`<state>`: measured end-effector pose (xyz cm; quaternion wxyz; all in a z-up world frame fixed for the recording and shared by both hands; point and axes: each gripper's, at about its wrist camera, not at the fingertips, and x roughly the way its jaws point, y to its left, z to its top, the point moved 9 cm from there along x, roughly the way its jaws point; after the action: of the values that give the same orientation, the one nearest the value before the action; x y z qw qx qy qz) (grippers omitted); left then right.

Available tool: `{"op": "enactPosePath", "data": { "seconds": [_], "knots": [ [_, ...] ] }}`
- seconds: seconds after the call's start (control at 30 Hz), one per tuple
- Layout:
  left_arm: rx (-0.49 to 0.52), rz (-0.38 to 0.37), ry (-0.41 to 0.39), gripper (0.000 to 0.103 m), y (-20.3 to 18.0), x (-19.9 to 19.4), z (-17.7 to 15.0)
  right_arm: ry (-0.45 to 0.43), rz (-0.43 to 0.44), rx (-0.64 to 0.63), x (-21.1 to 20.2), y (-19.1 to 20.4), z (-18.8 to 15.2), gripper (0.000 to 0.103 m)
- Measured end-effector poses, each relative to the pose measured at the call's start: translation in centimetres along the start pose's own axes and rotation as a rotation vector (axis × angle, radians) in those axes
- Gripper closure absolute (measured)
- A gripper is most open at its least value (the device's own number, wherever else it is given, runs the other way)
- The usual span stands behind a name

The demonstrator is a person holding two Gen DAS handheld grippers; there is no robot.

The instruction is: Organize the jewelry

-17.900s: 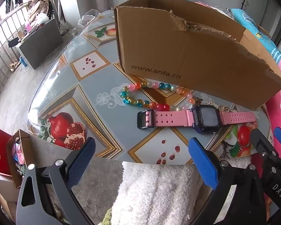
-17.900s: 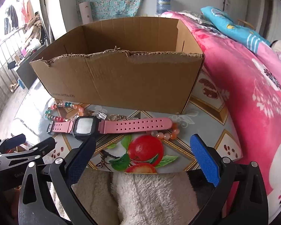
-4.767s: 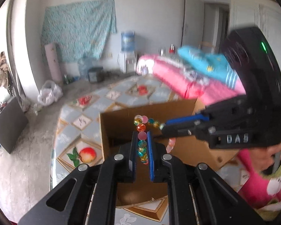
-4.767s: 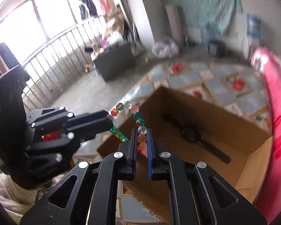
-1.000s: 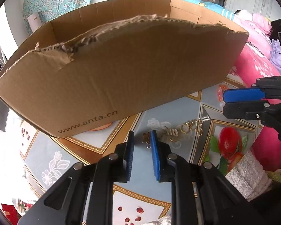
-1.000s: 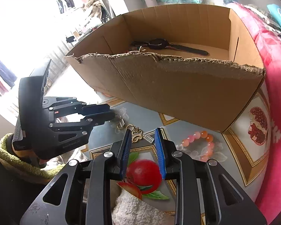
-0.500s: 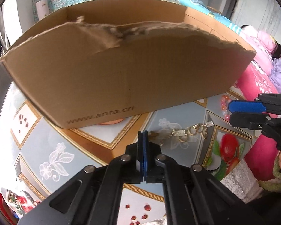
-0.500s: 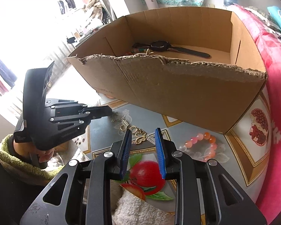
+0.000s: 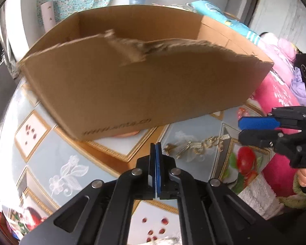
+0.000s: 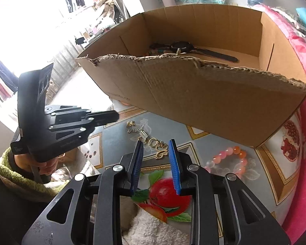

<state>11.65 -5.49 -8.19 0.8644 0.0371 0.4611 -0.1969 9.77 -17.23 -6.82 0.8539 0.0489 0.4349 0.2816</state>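
On the table (image 9: 57, 155), the gold chain (image 9: 195, 146) lies just beyond the clenched, empty left gripper (image 9: 155, 146) (right gripper (image 10: 155, 143) gapes above it).

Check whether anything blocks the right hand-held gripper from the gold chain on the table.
Nothing visible does. The gold chain lies bare on the table just beyond the open right hand-held gripper. The left hand-held gripper hovers off to the side, and the box stands behind.

The cardboard box (image 9: 144, 94) bears a blurred web address (unreadable here), and the right gripper (image 9: 257, 129) shows "DA".
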Motion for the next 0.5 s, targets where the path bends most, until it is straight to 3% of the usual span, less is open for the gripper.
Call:
{"op": "enactPosePath", "data": {
  "seconds": [0.2,0.5],
  "knots": [
    [0.070,0.001,0.035,0.100,-1.4,1.2,0.1,-0.006,-0.002,0.013,-0.2,-0.2,0.0,0.078],
    [0.082,-0.002,0.045,0.094,-2.2,1.3,0.6,-0.002,0.013,0.018,0.1,-0.2,-0.1,0.078]
  ]
}}
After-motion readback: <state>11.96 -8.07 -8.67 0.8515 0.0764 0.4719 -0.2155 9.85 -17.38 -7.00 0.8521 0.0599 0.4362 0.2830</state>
